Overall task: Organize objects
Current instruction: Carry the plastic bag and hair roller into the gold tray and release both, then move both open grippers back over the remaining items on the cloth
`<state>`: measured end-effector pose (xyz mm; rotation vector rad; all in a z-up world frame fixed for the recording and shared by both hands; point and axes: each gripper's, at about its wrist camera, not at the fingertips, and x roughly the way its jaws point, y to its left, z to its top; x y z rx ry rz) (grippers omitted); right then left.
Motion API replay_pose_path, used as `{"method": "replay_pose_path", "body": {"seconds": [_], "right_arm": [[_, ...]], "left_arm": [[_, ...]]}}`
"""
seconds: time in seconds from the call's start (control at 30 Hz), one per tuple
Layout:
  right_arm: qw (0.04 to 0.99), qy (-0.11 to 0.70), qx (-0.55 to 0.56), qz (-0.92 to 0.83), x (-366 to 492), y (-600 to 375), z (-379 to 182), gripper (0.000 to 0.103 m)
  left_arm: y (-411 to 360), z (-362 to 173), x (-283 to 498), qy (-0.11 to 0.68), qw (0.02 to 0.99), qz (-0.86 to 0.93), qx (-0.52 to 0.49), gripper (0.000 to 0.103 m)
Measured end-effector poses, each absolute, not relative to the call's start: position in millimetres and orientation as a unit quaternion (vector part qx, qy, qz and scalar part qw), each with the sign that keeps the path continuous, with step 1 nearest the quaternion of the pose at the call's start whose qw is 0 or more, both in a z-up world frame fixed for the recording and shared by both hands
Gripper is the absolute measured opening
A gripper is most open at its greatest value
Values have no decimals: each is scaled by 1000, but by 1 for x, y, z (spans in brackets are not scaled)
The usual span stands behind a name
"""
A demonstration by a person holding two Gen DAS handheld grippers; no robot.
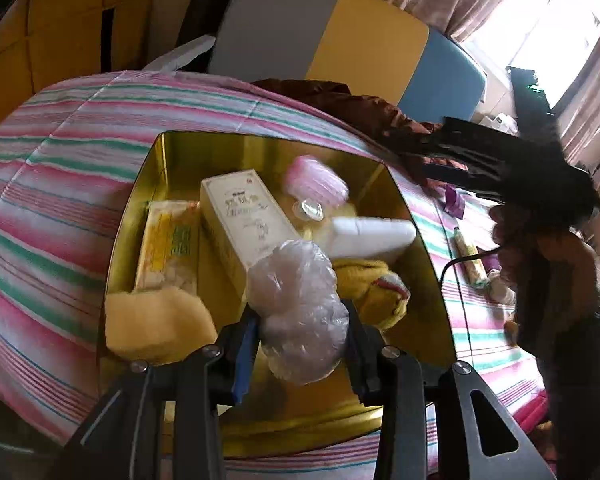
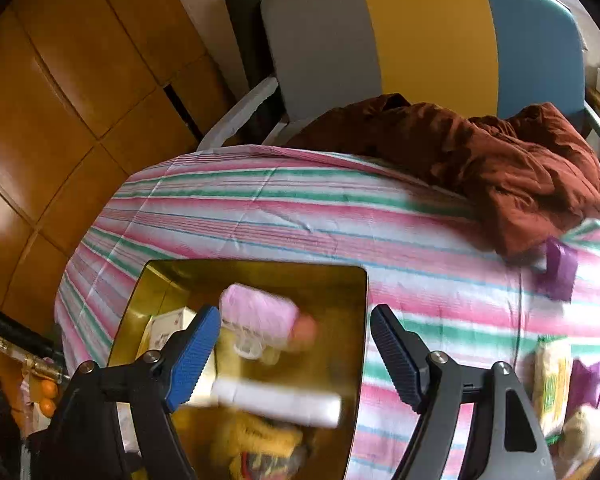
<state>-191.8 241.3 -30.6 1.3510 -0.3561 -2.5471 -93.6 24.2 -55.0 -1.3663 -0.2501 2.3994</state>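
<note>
A gold tin box (image 1: 140, 216) sits on the striped bedspread (image 1: 60, 168). My left gripper (image 1: 302, 324) is shut on a crumpled clear plastic bag (image 1: 296, 304) and holds it over the box. Inside the box lie a white carton (image 1: 240, 216), a yellow packet (image 1: 168, 244), a pink comb-like item (image 1: 316, 182), a white tube (image 1: 372, 236) and yellow cloth (image 1: 372, 288). My right gripper (image 2: 296, 356) is open and empty above the box's (image 2: 340, 280) right side, over the pink item (image 2: 256, 312) and white tube (image 2: 280, 402).
A brown garment (image 2: 480, 160) lies at the bed's far edge. Purple wrappers (image 2: 560, 268) and a yellow packet (image 2: 552, 384) lie right of the box. A headboard (image 2: 420, 32) stands behind. A person's arm and dark clothing (image 1: 540, 200) are at the right.
</note>
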Motion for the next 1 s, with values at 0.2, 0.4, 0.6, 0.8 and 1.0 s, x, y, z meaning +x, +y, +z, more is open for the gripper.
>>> {"method": "replay_pose_path", "body": {"seconds": [0.2, 0.4, 0.6, 0.8, 1.0], "right_arm": [[110, -125, 460, -872, -155, 242, -30, 79], [112, -113, 455, -876, -121, 232, -31, 79], [119, -95, 448, -881, -92, 216, -30, 79], [119, -69, 445, -885, -71, 201, -32, 79], [117, -50, 443, -888, -54, 192, -33, 79]], "left_arm": [[22, -67, -87, -97, 184, 845, -492, 42], [18, -67, -73, -101, 185, 848, -486, 67], [10, -54, -59, -80, 161, 871, -456, 70], [1, -37, -42, -56, 131, 899, -414, 81], [2, -23, -30, -27, 112, 917, -382, 83]]}}
